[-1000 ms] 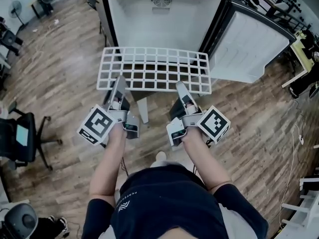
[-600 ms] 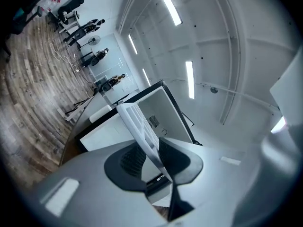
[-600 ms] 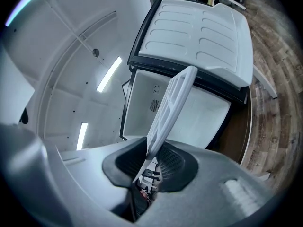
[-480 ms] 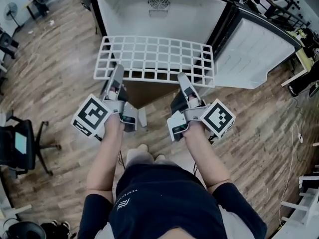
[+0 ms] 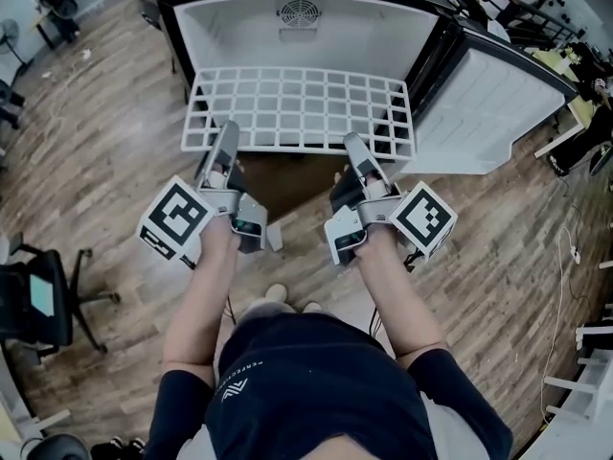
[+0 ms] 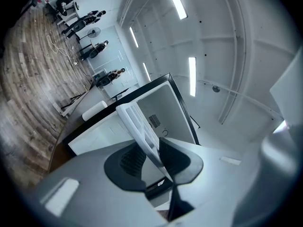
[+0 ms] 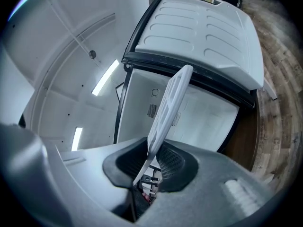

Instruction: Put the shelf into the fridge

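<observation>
Before the fridge [image 5: 239, 41], left tool [image 5: 226, 134] and just-tightened right tool [image 5: 352, 145] grip the shelf [image 5: 302, 109].

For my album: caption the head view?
Left gripper and right gripper, its jaws just tightened, hold shelf before open fridge.

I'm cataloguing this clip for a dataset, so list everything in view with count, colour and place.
shelf: one, white wire grid, in the air before the open fridge
fridge: one, black outside, white inside, straight ahead
fridge door: one, white inner face, swung open at right
vent: one, grey, top of the fridge's back wall
floor: brown wood planks, all around
chair: one, black, far left
left gripper: one, grey, shut on the shelf's near edge, left part
right gripper: one, grey, shelf's near edge between its jaws, which have just been closing further
forearms: two, bare, behind the grippers
</observation>
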Demonstrator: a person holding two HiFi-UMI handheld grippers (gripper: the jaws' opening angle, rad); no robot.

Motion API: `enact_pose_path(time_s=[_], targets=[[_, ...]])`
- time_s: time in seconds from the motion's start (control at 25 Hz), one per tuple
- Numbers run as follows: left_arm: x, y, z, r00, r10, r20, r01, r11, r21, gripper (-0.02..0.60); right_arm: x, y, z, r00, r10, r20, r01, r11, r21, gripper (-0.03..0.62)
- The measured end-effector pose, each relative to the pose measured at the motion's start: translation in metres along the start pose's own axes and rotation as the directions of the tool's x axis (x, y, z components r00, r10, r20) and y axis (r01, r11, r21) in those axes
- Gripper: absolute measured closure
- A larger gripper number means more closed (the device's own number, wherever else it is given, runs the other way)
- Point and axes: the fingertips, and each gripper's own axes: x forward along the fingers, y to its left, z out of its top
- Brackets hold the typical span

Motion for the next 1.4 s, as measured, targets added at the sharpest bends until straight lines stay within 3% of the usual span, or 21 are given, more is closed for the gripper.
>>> enact_pose_path(time_s=[0.36,0.52,0.8,1.2,1.4], targets=[[0.012,0.001,0.000,1.000,-0.024,-0.009,0.023,0.999,-0.042,0.488,0.012,-0.001,0.010,1.000,-0.002,0.006,0.002,1.000,-0.009,0.540],[0.022,0.002,0.000,0.999,-0.037,-0.006,0.036,0.994,-0.103,0.494,0.020,-0.005,0.013,1.000,-0.010,-0.001,0.010,1.000,0.000,0.539],[0.025,0.013,-0.006,1.000,-0.011,-0.019,0.010,0.998,-0.066,0.492,0.023,-0.015,0.013,1.000,-0.024,-0.005,0.024,1.000,0.001,0.539],[0.033,0.016,-0.007,1.000,-0.023,-0.007,0.022,0.991,-0.132,0.494,0.030,-0.022,0.015,0.999,-0.043,-0.012,0.043,0.999,-0.007,0.536],[0.038,0.009,-0.006,0.998,-0.067,0.005,0.067,0.985,-0.157,0.495,0.032,-0.021,0.017,0.999,-0.042,-0.021,0.042,0.999,-0.017,0.534]])
